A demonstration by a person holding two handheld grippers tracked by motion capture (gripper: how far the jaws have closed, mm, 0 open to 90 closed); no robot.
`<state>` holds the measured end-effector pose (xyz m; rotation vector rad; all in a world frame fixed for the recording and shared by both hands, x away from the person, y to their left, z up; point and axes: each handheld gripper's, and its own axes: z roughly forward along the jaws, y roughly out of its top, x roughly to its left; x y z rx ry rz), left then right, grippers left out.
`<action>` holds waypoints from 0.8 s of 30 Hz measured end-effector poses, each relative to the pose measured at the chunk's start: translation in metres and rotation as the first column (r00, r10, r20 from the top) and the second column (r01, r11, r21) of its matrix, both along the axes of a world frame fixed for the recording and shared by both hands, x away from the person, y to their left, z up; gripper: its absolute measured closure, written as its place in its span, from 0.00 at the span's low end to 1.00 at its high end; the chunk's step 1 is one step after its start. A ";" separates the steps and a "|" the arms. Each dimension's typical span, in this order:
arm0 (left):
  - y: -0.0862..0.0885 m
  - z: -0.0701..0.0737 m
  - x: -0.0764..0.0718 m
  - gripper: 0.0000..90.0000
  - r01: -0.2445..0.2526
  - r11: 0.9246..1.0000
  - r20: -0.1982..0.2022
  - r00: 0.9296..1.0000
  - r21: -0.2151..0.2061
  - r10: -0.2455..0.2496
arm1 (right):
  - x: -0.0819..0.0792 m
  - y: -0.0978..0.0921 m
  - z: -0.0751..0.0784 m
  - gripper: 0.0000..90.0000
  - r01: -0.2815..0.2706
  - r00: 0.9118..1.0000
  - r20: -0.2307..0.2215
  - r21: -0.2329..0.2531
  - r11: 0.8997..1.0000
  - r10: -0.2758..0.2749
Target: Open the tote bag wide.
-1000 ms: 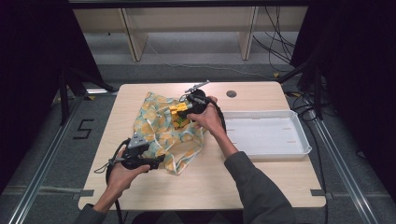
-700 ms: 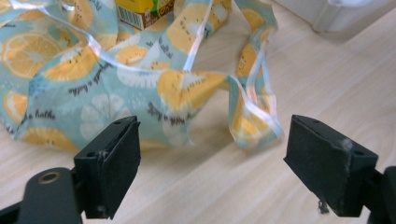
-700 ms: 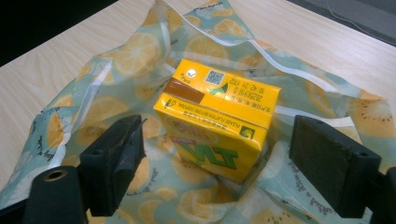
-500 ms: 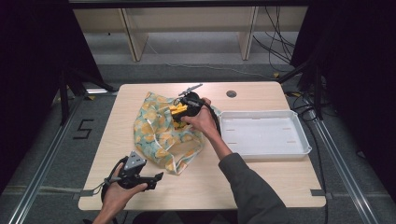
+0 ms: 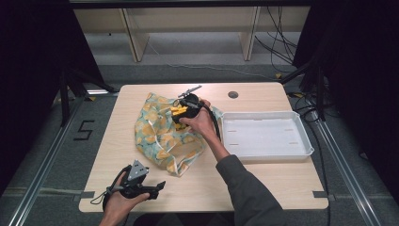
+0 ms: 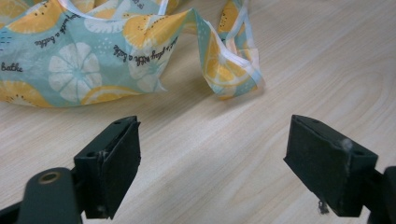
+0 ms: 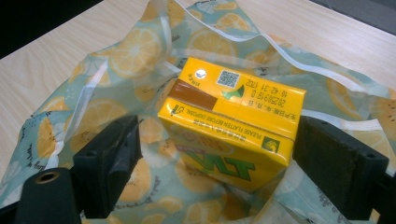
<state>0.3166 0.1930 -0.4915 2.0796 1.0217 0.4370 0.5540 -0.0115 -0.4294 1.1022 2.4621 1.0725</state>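
Observation:
A cloth bag (image 5: 157, 134) printed with orange slices lies crumpled on the wooden table (image 5: 263, 188). A yellow drink carton (image 7: 231, 123) rests on the bag's fabric, seen small in the high view (image 5: 177, 111). My right gripper (image 7: 217, 154) is open around the carton, one jaw on each side, with a gap at the left jaw. From above, the right gripper (image 5: 182, 112) sits over the bag's far part. My left gripper (image 6: 212, 158) is open over bare wood, nothing between its jaws, a short way from the bag's hem (image 6: 233, 74). It is near the table's front edge (image 5: 155, 187).
An empty white tray (image 5: 263, 136) stands on the right half of the table, next to the bag. A round cable hole (image 5: 233, 94) is at the back. Black cables trail from the right gripper across the table. Floor rails run along both sides.
My left gripper has drawn back from the bag's front edge to the table's front left edge. The right gripper and carton have stayed over the bag, shifting only slightly.

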 end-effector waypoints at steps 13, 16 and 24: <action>0.000 -0.003 0.000 0.19 0.018 0.999 -0.003 1.000 0.029 -0.018 | 0.010 0.006 -0.011 0.18 0.069 0.998 -0.007 -0.003 0.998 -0.069; -0.002 -0.006 0.000 0.19 0.005 1.000 -0.007 1.000 0.012 -0.005 | 0.011 0.008 -0.012 0.18 0.072 0.997 -0.008 0.006 0.997 -0.072; -0.003 -0.006 -0.001 0.20 0.011 1.000 -0.002 1.000 0.021 -0.011 | 0.012 0.015 -0.016 0.18 0.082 0.997 -0.013 -0.008 0.997 -0.082</action>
